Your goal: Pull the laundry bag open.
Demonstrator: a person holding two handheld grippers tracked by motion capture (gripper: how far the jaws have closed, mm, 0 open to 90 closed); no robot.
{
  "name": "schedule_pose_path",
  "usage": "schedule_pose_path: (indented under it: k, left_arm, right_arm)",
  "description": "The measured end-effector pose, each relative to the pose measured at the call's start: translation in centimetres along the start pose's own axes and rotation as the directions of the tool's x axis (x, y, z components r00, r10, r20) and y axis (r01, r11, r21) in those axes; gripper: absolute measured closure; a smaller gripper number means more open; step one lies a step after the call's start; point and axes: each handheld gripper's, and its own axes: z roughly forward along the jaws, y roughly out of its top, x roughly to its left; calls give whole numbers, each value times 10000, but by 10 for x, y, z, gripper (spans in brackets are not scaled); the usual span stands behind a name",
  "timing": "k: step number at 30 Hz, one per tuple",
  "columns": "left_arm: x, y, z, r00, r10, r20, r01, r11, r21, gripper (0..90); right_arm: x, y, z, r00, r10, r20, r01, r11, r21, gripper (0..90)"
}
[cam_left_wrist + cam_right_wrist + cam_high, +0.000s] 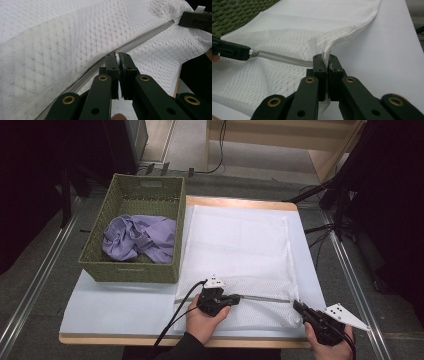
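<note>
Along the desk's (125,312) near edge: white mesh laundry bag (240,245), its zipper (265,298) running straight between your two grippers. Your left gripper (239,296) is clamped on the zipper pull (116,53); your right gripper (296,305) is pinched on the bag's near right corner. The pull's travel lies along that line, probably away from the right gripper.

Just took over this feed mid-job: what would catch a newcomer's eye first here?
The white mesh laundry bag spread across the table, with both tools clamped along its zipper at the near edge: the left tool shut on the zipper pull, the right tool shut on the bag's corner. Next, the green woven basket at the far left, holding a crumpled lilac cloth.
</note>
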Motion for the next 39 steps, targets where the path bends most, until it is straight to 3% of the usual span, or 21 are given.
schedule_pose_path:
  k: [14, 39]
  left_arm:
    - [11, -6, -18, 9991, -316, -300, 309, 9992, -237, 881]
    - [20, -12, -35, 9977, -462, -499, 443, 9983, -391, 880]
  right_arm:
    - [-1, 0, -1, 9999, 39, 110, -39, 10000, -28, 884]
    - [-1, 0, -1, 9999, -18, 155, 19, 10000, -66, 884]
